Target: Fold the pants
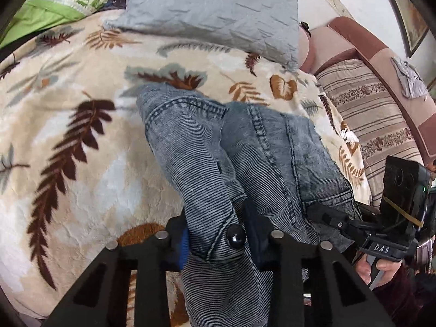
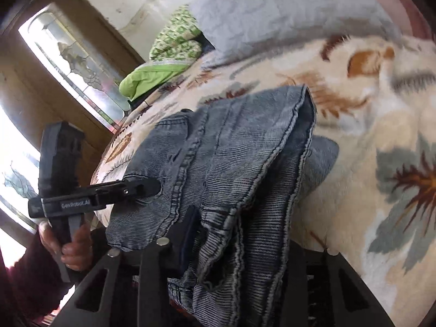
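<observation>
Currently the left gripper [image 1: 218, 238] and right gripper [image 2: 239, 245] each clamp the pants [image 1: 245, 150] at the waistband, bunched above the blanket [image 1: 68, 150]; folding apparently remains mostly undone.

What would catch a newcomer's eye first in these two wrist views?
The grey-blue jeans dominate both views, bunched on the cream leaf-print blanket, with the left gripper clamped on the waistband beside its dark button. The right gripper pinches another bunch of the denim, near the bed's edge. Behind them a grey quilted pillow lies at the head of the bed, with green bedding beside it.
</observation>
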A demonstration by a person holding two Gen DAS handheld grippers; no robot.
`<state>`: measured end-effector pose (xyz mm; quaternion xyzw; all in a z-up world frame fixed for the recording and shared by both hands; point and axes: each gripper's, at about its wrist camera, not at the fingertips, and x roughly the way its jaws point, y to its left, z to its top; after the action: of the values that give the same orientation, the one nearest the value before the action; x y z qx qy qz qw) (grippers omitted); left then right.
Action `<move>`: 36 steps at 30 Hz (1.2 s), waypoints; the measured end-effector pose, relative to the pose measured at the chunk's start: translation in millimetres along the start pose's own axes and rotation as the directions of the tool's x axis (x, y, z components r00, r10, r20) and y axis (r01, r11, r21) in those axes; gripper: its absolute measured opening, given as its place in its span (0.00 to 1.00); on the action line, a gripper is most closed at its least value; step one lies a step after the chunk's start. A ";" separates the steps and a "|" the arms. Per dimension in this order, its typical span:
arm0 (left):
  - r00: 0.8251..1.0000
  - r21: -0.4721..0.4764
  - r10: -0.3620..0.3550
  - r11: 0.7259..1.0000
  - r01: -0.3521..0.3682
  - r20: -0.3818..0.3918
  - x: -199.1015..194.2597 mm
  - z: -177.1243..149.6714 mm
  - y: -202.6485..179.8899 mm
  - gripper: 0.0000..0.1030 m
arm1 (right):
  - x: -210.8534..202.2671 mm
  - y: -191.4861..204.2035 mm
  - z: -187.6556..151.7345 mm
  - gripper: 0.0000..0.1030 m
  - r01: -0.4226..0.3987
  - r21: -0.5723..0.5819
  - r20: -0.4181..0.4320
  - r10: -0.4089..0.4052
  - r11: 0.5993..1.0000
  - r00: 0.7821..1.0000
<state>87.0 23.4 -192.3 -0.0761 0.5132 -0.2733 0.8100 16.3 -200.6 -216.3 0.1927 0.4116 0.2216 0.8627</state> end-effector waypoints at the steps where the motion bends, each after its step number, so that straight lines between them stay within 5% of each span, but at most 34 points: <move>1: 1.000 0.004 -0.002 1.000 0.002 0.007 -4.4 3.8 -1.4 0.33 | -4.9 2.9 3.4 0.36 -0.003 -0.009 0.019 0.003 1.000 1.000; 10: 0.984 0.133 0.090 0.985 -0.111 0.152 -41.8 66.6 -37.8 0.33 | -23.0 4.9 54.5 0.36 -0.030 -0.043 0.175 0.037 0.999 0.984; 15: 0.968 0.155 0.189 0.964 -0.215 0.164 -16.0 94.1 -34.8 0.33 | -2.0 -3.1 82.4 0.36 -0.018 -0.036 0.179 0.024 0.999 0.984; 18: 0.958 0.128 0.268 0.952 -0.280 0.100 25.1 103.1 -13.5 0.36 | 28.0 -20.9 89.8 0.36 -0.014 0.014 0.112 0.012 1.000 0.994; 21: 0.920 0.086 0.391 0.918 -0.387 -0.036 70.4 93.4 16.7 0.43 | 68.5 -39.9 86.1 0.36 0.066 0.079 -0.016 -0.065 0.995 0.998; 24: 0.911 0.055 0.413 0.909 -0.412 0.001 72.2 83.5 24.8 0.56 | 71.1 -39.9 86.8 0.40 0.086 0.082 -0.015 -0.085 0.993 0.996; 26: 0.897 0.080 0.443 0.894 -0.441 0.005 68.0 83.1 20.7 0.67 | 66.9 -33.2 86.1 0.55 0.152 0.044 -0.014 -0.151 0.987 0.988; 28: 0.884 0.096 0.467 0.880 -0.466 0.013 58.8 81.3 13.9 0.68 | 65.0 -24.3 84.2 0.58 0.214 0.007 0.002 -0.214 0.977 0.977; 32: 0.858 0.103 0.505 0.852 -0.513 0.099 23.0 71.1 -10.5 0.75 | 42.9 -2.6 71.4 0.58 0.321 -0.071 0.066 -0.316 0.945 0.946; 36: 0.788 0.098 0.557 0.797 -0.596 0.264 -21.3 51.0 -43.4 0.88 | 4.5 29.3 58.9 0.58 0.453 -0.175 0.217 -0.415 0.874 0.884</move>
<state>108.8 -9.9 -134.3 0.1265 0.3920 -0.0462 0.9101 59.1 -182.8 -169.5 0.0164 0.3408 0.0486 0.9387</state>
